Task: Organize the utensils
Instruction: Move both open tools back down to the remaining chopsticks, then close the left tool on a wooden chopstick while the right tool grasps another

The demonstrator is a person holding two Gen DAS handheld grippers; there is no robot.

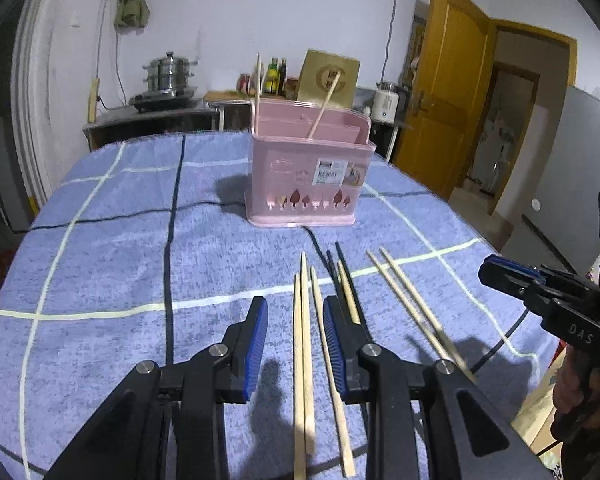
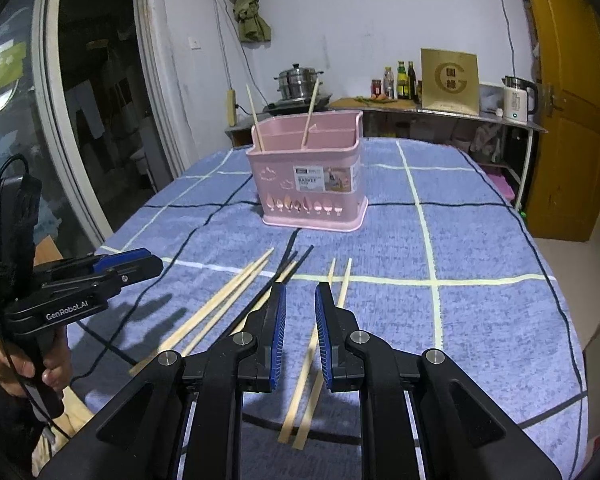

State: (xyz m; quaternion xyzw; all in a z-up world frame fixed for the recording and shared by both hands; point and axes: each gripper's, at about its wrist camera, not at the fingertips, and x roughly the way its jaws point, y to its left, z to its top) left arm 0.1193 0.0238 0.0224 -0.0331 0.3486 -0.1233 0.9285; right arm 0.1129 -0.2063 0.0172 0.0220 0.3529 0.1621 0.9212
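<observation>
Hovering low over the blue checked tablecloth [image 1: 100,240], the left gripper [image 1: 296,344] has its jaws spread, nothing held, with three pale wooden chopsticks [image 1: 304,352] lying on the cloth between and under its blue pads [image 1: 256,352]. Right gripper [image 2: 300,336] likewise released and empty, jaws apart over a separate pair of pale chopsticks [image 2: 312,356] whose near ends lie at the table's near side. Between those groups lie dark chopsticks [image 2: 288,276], seemingly two, with another pale one mixed in, partly hidden behind the left gripper's right finger in the left wrist view. Pink utensil basket [image 2: 312,184] stands upright farther back on the cloth, well apart from the loose sticks; two chopsticks already lean in it [image 2: 309,114], in different compartments as far as I can tell. Handling guess: chopsticks are light, stiff, thin and smooth, lying flat on soft towelling, so they'll likely roll or pivot if pinched off-centre. Best take hold near the middle or slightly toward the thicker end, pads across the stick, pressing a little into the cloth to get under. Grabbing a touching pair at once risks one slipping out. Dark ones may be slicker, though material is unclear. Most of the task looks left to do.
</observation>
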